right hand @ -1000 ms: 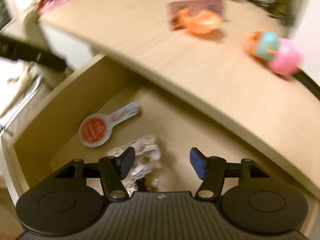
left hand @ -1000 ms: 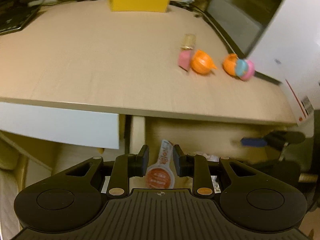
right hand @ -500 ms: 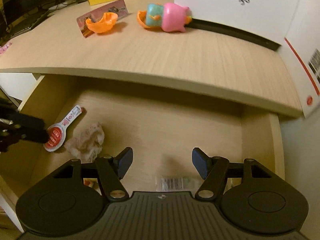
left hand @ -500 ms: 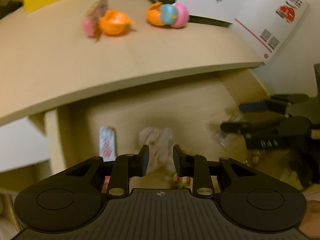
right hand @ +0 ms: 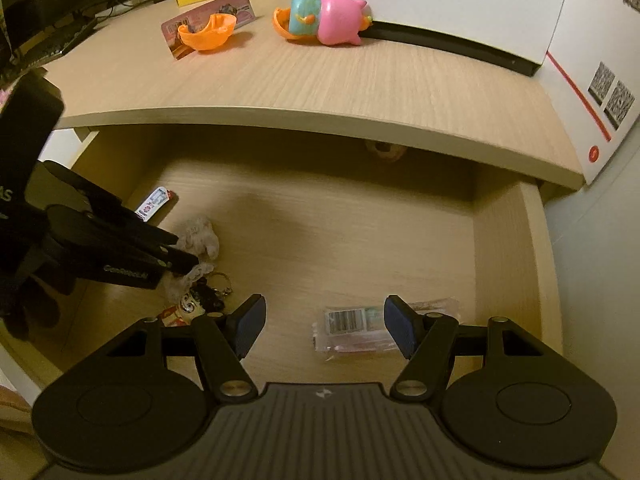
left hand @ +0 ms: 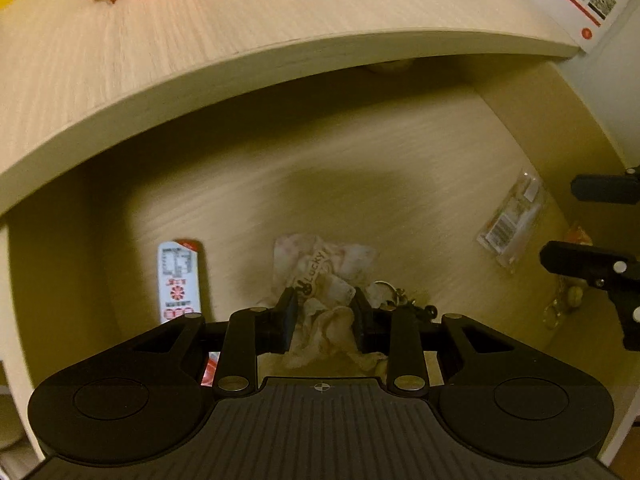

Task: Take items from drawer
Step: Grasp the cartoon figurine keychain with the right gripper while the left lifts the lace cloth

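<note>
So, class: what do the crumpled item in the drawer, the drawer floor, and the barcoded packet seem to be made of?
Crumpled item: apparently soft printed fabric or thin paper, matte, shown by limp folds and frilly edges.
Drawer floor: pale wood-grain board, probably laminate, with straight, even grain and a dull sheen.
Barcoded packet: clear plastic film, glossy, with contents showing through and a printed barcode label.

Open wooden drawer (right hand: 508,248), under desktop (right hand: 320,84): crumpled cloth pouch (right hand: 200,236) left, flat printed sachet (right hand: 154,204) beyond it; clear barcoded packet (right hand: 352,330) right. On desktop: orange shell half (right hand: 208,32), pink toy (right hand: 336,20).
</note>
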`<state>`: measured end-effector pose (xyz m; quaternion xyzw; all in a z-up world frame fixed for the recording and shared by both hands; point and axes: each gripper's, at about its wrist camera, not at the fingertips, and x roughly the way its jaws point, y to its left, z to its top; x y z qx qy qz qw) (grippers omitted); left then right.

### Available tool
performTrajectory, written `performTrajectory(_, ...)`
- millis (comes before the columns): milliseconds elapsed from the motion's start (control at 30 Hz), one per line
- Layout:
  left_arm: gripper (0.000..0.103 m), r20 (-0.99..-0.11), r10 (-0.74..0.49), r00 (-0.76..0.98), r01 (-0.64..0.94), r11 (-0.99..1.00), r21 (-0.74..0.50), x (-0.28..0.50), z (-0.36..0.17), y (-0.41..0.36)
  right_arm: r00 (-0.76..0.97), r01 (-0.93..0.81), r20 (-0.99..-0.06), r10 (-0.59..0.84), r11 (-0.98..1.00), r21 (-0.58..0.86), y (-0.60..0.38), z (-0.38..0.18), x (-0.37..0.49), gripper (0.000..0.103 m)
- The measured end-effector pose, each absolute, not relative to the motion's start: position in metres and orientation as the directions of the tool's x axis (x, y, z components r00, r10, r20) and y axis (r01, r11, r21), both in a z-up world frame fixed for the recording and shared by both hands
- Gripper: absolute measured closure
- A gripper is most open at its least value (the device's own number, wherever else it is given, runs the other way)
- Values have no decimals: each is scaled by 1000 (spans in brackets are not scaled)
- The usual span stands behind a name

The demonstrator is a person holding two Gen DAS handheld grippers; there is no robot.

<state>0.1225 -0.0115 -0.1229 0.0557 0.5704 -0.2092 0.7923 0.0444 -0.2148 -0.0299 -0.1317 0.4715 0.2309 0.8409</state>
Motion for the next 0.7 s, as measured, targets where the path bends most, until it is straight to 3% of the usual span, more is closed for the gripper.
performTrajectory(67, 87, -923, -297, 243, 367, 910, -196, 125, -120, -5, 453, -537, -854, 257, 843, -31, -211, -29, 44, 37)
performTrajectory(133, 89, -917, -314, 246, 341, 914, -221, 121, -110, 4, 434, -580, -859, 274, 814, -34, -204, -27, 44, 36)
performTrajectory(367, 90, -861, -393, 323, 238, 914, -328, 91, -58, 55, 242, -787, -895, 375, 616, 46, -151, -35, 45, 31)
performTrajectory(700, 90, -853, -366, 373, 86, 929, -361, 60, -46, 100, 107, -893, -961, 255, 451, 20, -79, -82, 45, 29)
